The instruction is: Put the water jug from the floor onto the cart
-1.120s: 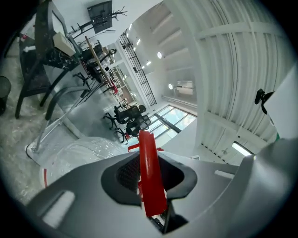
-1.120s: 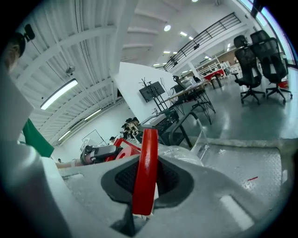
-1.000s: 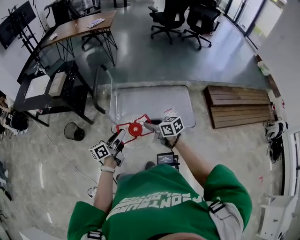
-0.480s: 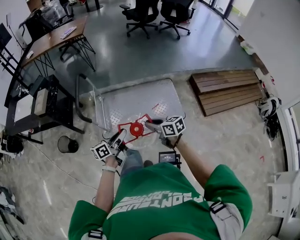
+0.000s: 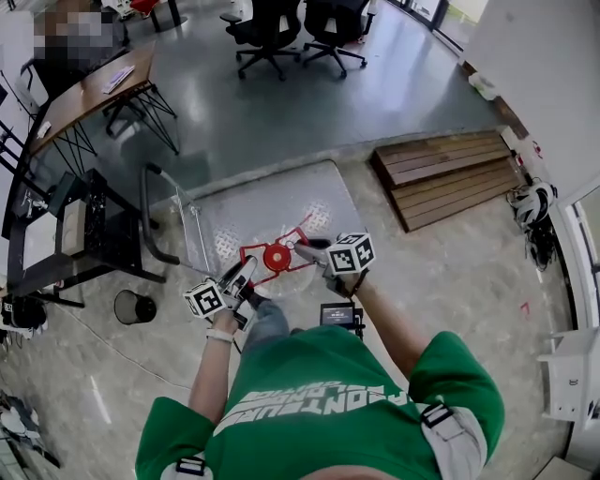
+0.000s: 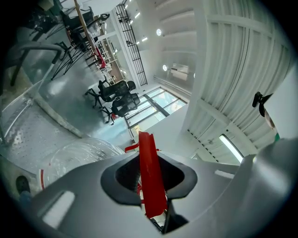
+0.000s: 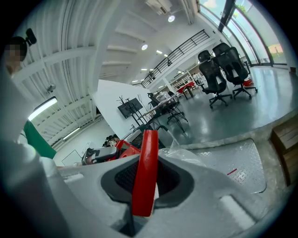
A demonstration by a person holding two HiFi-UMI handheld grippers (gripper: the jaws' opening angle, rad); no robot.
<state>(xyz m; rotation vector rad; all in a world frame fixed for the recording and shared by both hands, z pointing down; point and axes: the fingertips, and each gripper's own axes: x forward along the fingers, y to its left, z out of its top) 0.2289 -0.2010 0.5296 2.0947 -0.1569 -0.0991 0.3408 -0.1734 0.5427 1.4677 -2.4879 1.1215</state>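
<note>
**One jug, two grippers, at the cart's near edge**

One clear plastic water jug (image 5: 287, 281), with one round red cap (image 5: 276, 256) and one red handle frame (image 5: 253, 251) on top. It hangs between the two grippers, over the near edge of the one flat grey metal cart (image 5: 281, 202). Contact with the deck: cannot tell.

Left gripper (image 5: 244, 274): jaws clamped on a red bar of the handle frame, plain in its own view. Right gripper (image 5: 304, 249): jaws closed on a red bar on the opposite side.

The cart has one black push handle (image 5: 144, 202) at its left end. Beyond stand two black office chairs (image 5: 267, 23). One slatted wooden board (image 5: 441, 178) lies right of the cart, and one small black bin (image 5: 134, 307) is on the floor to its left.
</note>
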